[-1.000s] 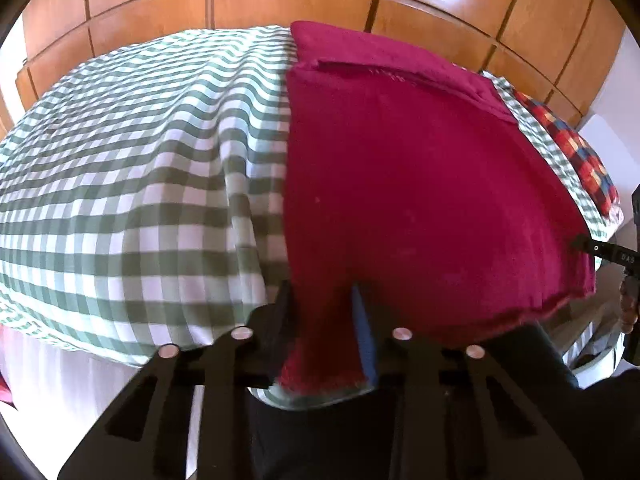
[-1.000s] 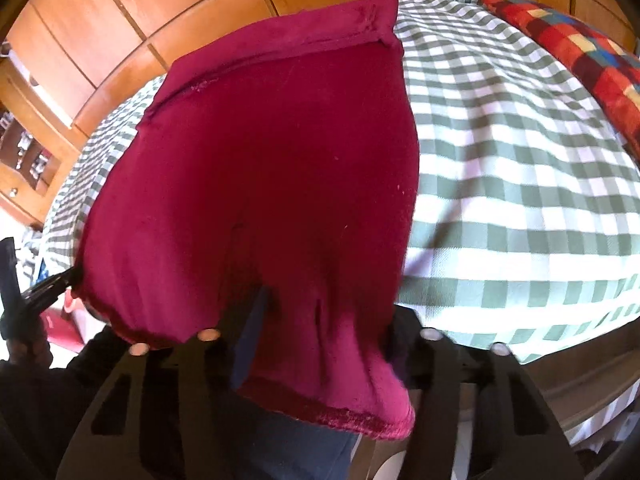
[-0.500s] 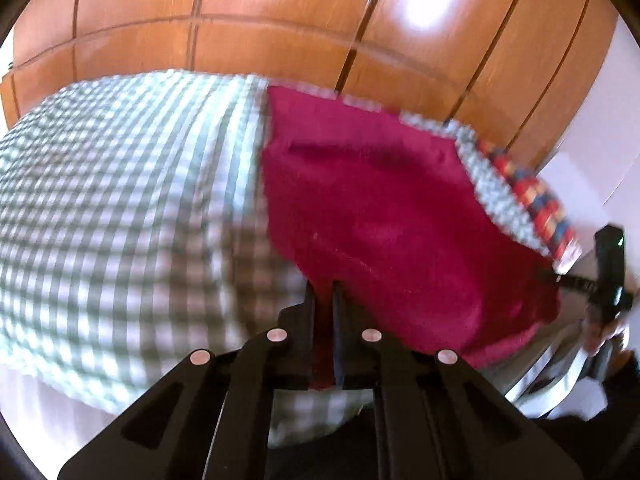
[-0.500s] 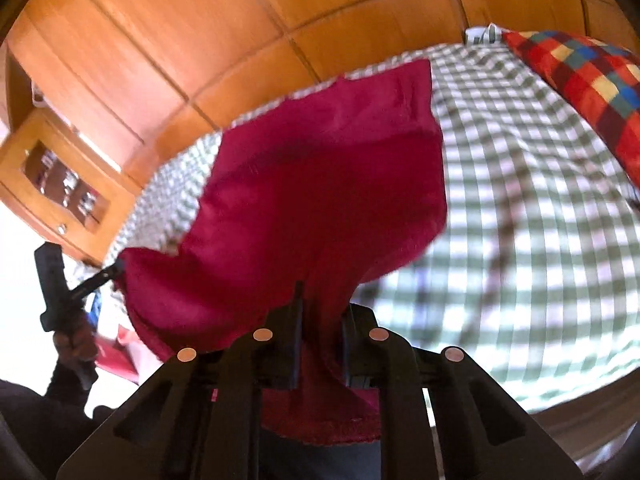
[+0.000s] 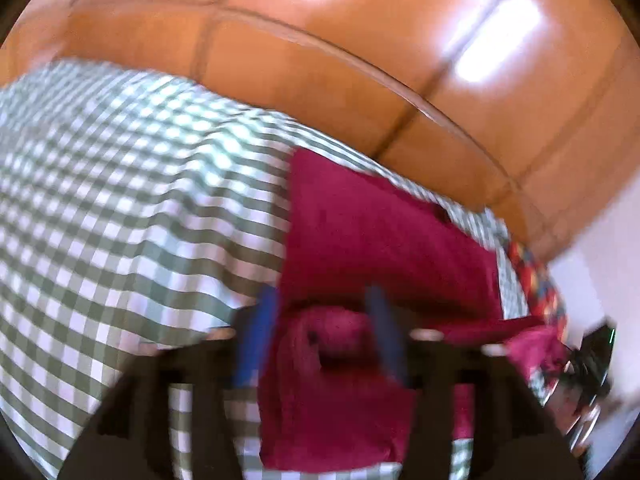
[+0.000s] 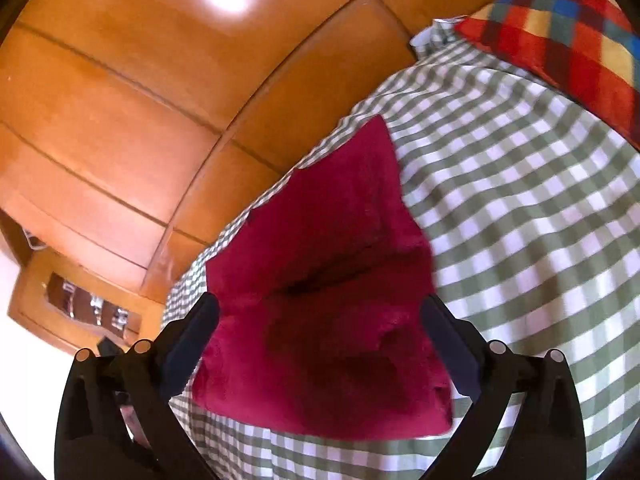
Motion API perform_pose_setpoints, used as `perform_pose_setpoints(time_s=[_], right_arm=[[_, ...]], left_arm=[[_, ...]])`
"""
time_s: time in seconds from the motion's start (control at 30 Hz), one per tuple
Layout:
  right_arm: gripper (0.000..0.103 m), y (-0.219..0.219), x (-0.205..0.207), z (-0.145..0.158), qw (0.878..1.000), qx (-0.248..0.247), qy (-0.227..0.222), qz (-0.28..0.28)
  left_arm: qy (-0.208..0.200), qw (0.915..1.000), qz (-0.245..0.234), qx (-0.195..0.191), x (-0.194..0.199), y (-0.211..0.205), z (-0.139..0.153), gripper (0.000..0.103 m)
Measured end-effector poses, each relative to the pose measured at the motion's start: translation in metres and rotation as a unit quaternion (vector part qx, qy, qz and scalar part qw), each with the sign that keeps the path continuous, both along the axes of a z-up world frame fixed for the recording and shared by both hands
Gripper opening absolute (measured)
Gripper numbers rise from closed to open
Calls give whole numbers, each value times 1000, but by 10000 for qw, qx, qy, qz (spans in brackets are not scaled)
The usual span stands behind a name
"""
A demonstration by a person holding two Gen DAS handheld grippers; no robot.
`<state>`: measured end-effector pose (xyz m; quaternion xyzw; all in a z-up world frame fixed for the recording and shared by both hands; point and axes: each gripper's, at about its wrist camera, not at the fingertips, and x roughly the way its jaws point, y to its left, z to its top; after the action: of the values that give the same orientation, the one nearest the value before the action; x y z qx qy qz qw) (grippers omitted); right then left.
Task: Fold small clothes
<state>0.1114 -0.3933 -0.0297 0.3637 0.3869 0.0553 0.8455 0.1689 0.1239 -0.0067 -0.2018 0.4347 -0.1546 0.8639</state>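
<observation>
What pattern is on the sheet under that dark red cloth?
Green-and-white checked sheet, a gingham pattern, clearest in the right wrist view.

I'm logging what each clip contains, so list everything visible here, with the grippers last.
red cloth: one, crimson, folded over itself on the checked cover.
checked cover: one, green and white, spread under the cloth.
patchwork blanket: one, red, blue and yellow squares, far right end of the cover.
wooden panels: several, orange-brown, behind the cover.
cabinet: one, wooden, far left in the right wrist view.
left gripper: one, black with blue pads, open around the cloth's near edge.
right gripper: one, black, open wide over the cloth.
</observation>
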Motion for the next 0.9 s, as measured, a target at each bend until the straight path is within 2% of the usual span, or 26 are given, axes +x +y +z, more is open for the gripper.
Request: perform_pose_setpoints(time_s=[0.03, 0.1, 0.2, 0.3, 0.33, 0.37, 0.4, 0.47, 0.57, 0.63, 0.73, 0.9], right_arm=[[100, -4, -7, -2, 10000, 5, -7, -50], [100, -9, -20, -7, 9998, -151, 26, -93], [99, -8, -38, -25, 9987, -415, 306, 8], [82, 16, -42, -44, 9930, -929, 601, 413], [70, 22, -40, -47, 9908, -1087, 629, 500], [56, 27, -32, -54, 9880, -1271, 675, 560], [50, 32, -28, -58, 9856, -1424, 712, 578], [33, 34, -23, -61, 9833, -1581, 718, 537], [21, 37, -23, -55, 9819, -1624, 710, 660], [20, 40, -34, -49, 9796, -1713, 675, 801], [19, 40, -55, -46, 9767, -1763, 703, 1002], [19, 41, -98, -45, 9716, -1806, 920, 1218]], left_arm=[[38, 9997, 177, -172, 0, 10, -4, 62], [44, 9994, 263, -200, -7, 21, -9, 62], [49, 9999, 16, -97, -26, 23, -21, 62], [63, 9997, -242, 57, -48, 21, -35, 62], [111, 9992, -384, 61, -54, 17, -43, 61], [124, 9987, -485, 139, -59, 12, -47, 57], [111, 9981, -564, 228, -60, 7, -50, 53], [121, 9957, -787, 475, -65, -10, -58, 39], [42, 9915, -873, 967, -65, -26, -66, 16], [49, 9906, -896, 1029, -65, -27, -62, 11], [-5, 9883, -1028, 1129, -75, -24, -54, 10], [224, 9888, -1202, 854, -111, -6, -50, 10]])
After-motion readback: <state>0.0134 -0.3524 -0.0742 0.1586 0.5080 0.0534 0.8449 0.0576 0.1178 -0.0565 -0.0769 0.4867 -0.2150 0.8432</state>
